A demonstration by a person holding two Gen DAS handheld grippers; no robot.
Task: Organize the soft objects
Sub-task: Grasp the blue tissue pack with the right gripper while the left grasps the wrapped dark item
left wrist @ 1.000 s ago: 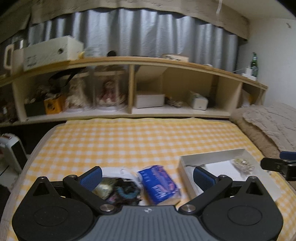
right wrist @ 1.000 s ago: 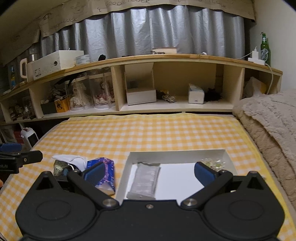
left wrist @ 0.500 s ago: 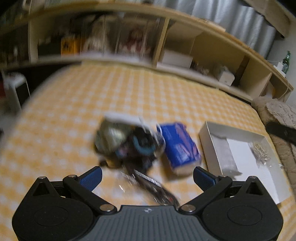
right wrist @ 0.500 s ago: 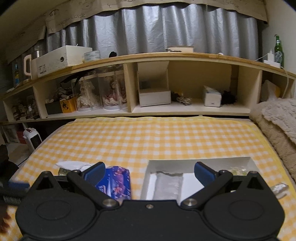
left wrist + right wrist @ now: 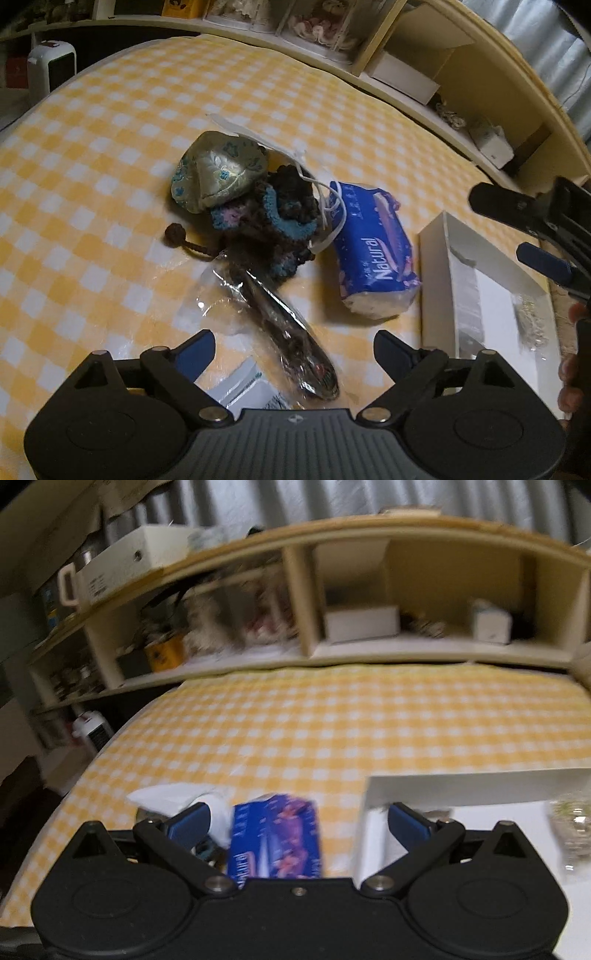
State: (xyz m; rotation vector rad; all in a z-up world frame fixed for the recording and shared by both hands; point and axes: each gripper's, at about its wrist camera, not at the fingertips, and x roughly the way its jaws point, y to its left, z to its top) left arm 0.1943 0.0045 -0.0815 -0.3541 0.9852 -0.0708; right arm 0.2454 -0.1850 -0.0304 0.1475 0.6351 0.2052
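Beside the white shallow cardboard box (image 5: 436, 266), the blue plastic tissue pack (image 5: 373, 254) lies on the yellow checked cloth (image 5: 110, 122); the left gripper (image 5: 291, 345) and the right gripper (image 5: 297, 821) both hover wide apart, holding nothing.

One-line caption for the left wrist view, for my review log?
Open left gripper hovers over a cellophane-wrapped item, beside a silk pouch, blue tissue pack and white box.

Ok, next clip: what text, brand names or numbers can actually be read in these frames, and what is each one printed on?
"Natural": white lettering on the blue tissue pack lying on the checked cloth, left wrist view.
Smaller characters on that pack: too small to read.
Same pack in the right wrist view: print blurred, unreadable.
White box on the top shelf: dark print, blurred, unreadable.
Nothing else legible.
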